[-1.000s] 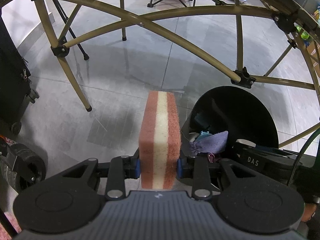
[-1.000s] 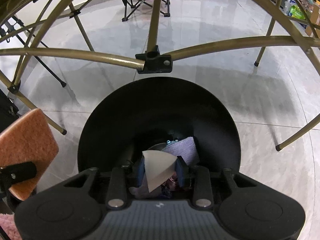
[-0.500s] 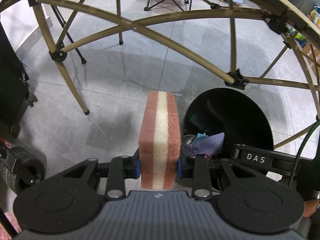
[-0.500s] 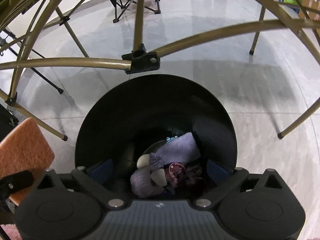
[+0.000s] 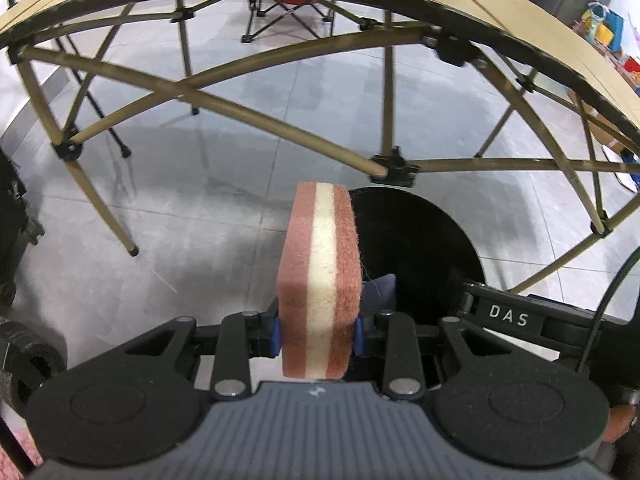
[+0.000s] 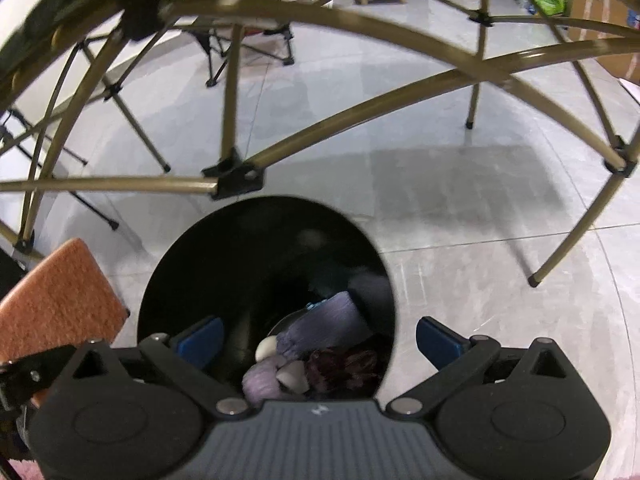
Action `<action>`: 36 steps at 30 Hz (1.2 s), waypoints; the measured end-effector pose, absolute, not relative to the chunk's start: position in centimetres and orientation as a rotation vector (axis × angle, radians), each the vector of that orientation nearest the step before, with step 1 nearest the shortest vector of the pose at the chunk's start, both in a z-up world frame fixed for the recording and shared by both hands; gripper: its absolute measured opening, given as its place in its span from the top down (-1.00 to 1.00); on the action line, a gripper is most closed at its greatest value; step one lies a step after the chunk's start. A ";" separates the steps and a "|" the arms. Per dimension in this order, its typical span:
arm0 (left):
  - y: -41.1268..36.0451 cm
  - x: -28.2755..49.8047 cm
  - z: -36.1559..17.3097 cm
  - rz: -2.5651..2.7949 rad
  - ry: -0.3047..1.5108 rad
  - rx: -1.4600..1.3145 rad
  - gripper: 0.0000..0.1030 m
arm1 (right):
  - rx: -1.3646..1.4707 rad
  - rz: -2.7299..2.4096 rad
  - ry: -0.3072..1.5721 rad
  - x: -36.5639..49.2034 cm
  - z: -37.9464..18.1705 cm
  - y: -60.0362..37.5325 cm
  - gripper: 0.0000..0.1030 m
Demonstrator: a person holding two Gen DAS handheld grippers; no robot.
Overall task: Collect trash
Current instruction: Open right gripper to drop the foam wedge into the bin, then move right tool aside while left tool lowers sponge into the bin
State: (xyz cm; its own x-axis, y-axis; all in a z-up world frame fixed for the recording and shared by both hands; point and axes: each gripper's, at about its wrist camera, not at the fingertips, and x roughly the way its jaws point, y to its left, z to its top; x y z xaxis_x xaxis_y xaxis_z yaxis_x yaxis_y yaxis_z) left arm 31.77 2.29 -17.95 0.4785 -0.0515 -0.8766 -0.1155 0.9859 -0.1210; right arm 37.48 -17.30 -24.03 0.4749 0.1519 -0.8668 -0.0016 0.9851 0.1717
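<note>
My left gripper (image 5: 316, 330) is shut on a pink sponge (image 5: 320, 272) with a white middle layer, held on edge above the floor, just left of the black bin (image 5: 420, 240). The same sponge (image 6: 56, 300) shows at the left of the right wrist view. Over the round bin (image 6: 240, 248), my right gripper (image 6: 320, 342) has its jaws opening wide, with nothing between them. At the bottom of the bin lie a purple cloth (image 6: 320, 320), white scraps (image 6: 266, 348) and a dark maroon piece (image 6: 344, 364).
The brass-coloured bars of a folding table frame (image 5: 280, 124) cross right above the bin (image 6: 360, 116). The tan table top's edge (image 5: 480, 20) arches overhead. A folding chair (image 5: 288, 8) stands far back, and a black wheeled case (image 5: 12, 216) is at the left. The floor is grey tile.
My right gripper let go of a white paper scrap, which now lies in the bin, and its jaws spread wide. Both grippers drew back and up, and the table edge came into view.
</note>
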 end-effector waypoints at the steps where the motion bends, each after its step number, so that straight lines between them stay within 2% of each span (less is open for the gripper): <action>1: 1.9 31.9 -18.0 0.033 1.073 -0.167 0.40 | 0.162 0.085 1.062 37.3 -23.8 -17.8 -1.00; 20: -4.6 34.7 -20.8 -0.006 1.144 -0.087 0.37 | 0.281 -0.077 1.013 35.4 -23.4 -26.7 -1.00; 22: -4.9 34.8 -20.9 -0.007 1.143 -0.078 0.15 | 0.287 -0.083 1.015 35.2 -23.4 -27.2 -1.00; 24: -5.2 34.8 -20.9 0.002 1.135 -0.066 -0.56 | 0.292 -0.088 1.016 35.1 -23.4 -27.7 -1.00; 27: -5.6 34.8 -20.6 0.014 1.112 -0.053 -0.94 | 0.302 -0.098 1.017 35.0 -23.6 -28.3 -1.00; 28: -5.6 34.9 -20.6 0.018 1.113 -0.051 -1.00 | 0.307 -0.100 1.017 35.0 -23.6 -28.5 -1.00; 36: -5.7 35.4 -21.5 0.033 1.156 -0.047 -1.00 | 0.322 -0.100 1.023 34.7 -23.7 -29.0 -1.00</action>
State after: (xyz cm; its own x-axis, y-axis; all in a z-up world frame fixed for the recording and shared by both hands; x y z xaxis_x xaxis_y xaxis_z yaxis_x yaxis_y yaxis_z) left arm 35.38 -5.75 -21.52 0.4023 0.0018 -0.9155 -0.0503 0.9985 -0.0201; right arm 34.75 -28.99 -23.75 0.5212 0.0672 -0.8508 0.2311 0.9486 0.2164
